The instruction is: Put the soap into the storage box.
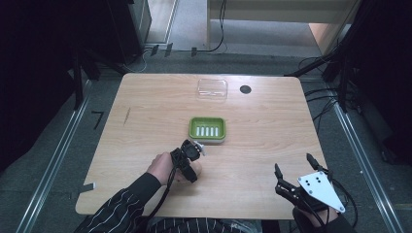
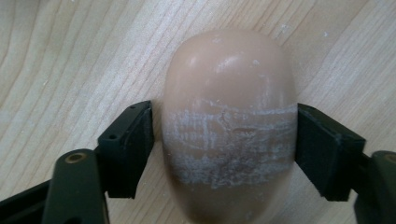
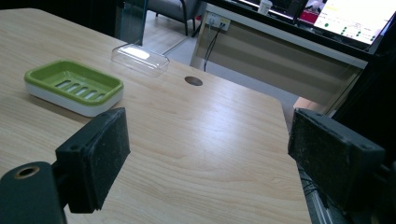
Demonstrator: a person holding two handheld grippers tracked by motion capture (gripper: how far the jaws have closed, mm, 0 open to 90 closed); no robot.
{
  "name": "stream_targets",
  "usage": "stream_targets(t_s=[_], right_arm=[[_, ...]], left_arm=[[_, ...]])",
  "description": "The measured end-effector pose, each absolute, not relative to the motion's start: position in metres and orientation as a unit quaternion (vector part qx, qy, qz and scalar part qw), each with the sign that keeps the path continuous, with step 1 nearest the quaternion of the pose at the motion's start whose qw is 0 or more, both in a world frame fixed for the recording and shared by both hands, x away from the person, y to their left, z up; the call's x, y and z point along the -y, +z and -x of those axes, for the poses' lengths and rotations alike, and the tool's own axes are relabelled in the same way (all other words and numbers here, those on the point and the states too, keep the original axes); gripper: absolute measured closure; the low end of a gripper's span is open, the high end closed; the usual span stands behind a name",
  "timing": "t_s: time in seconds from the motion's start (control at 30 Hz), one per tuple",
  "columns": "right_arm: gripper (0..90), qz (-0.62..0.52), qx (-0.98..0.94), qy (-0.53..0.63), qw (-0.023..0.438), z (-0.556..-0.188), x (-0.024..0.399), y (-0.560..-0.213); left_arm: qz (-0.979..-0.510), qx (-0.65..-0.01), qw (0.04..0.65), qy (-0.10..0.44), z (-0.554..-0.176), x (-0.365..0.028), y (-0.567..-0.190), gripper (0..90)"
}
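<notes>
near the table's front, left tool [image 2: 224, 149] pinches soap [image 2: 229, 126].

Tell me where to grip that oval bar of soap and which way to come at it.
Grip the bar of soap across its narrow middle, one pad on each long side, coming straight down from above. It lies flat on the table, so only the sides are free, and the ends curve away and would likely slip. The left gripper already straddles that scuffed waist this way.
</notes>
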State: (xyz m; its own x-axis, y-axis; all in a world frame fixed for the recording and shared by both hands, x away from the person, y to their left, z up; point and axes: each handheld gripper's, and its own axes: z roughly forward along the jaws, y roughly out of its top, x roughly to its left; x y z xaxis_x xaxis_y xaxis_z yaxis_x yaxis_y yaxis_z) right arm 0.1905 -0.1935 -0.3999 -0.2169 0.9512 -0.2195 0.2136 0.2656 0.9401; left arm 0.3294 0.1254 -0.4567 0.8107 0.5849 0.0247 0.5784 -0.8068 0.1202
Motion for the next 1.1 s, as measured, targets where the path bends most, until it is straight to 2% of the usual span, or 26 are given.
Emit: stream_targets(t_s=[0.07,0.13,1.1], right_arm=[[13.5,-0.442,-0.66,0.416,0.443,-0.19,0.194,-0.4],[13.4,-0.441,-0.66,0.415,0.444,-0.19,0.194,-0.4],[13.4,-0.441,-0.659,0.417,0.445,-0.19,0.194,-0.4]], left_arm=[[-0.951,-0.304,0.055,0.034,-0.329,-0.126,-0.456,33.0],[-0.951,-0.3,0.057,0.036,-0.329,-0.127,-0.456,33.5],[-0.963,-0.261,0.061,0.028,-0.328,-0.131,-0.446,33.6]])
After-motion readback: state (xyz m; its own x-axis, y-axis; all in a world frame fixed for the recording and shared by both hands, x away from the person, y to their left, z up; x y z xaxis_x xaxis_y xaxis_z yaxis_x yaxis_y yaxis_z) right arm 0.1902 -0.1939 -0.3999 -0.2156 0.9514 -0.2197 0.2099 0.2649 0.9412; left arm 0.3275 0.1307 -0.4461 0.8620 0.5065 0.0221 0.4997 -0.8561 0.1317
